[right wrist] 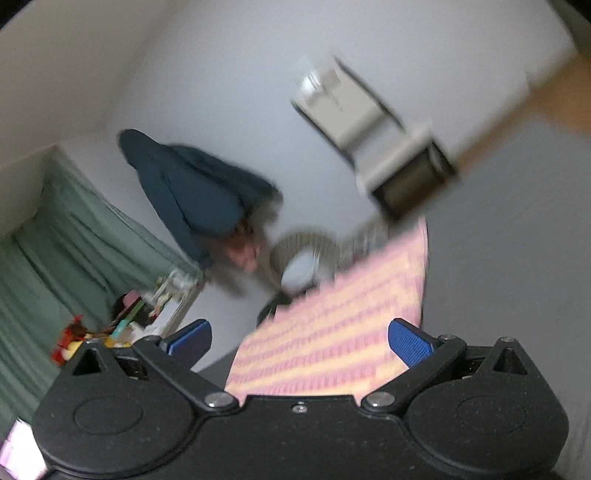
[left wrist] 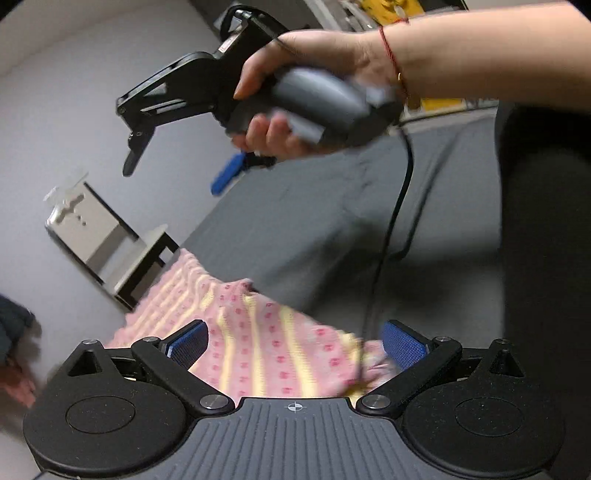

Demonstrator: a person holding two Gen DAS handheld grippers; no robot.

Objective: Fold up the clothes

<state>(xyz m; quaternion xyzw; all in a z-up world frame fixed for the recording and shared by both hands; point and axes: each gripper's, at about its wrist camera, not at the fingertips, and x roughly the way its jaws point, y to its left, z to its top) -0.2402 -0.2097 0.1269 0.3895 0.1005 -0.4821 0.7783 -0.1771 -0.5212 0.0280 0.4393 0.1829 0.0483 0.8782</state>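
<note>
The grey bed (left wrist: 295, 221) spreads wide and bare beyond the pink-and-yellow striped garment (left wrist: 258, 343), which lies at its near edge just ahead of my left tool (left wrist: 293, 343), fingers spread wide, empty. My right tool (right wrist: 299, 341) gapes equally, holding nothing.

A grey sheet (left wrist: 295, 221) covers the bed. A black cable (left wrist: 391, 221) hangs down over it. By the pale wall stands a white chair (left wrist: 92, 232) with dark legs, seen tilted, and something clear and blurred lies on top of it. A dark blue jacket (right wrist: 192, 188) hangs on the wall, with something pinkish below it. Green curtains (right wrist: 55, 240) fill the corner. Near them is a small shelf with colourful things (right wrist: 122, 325), too blurred to name. A round woven basket (right wrist: 299, 254) stands on the floor near the wall. Some yellow objects (left wrist: 395, 9) lie far behind.
</note>
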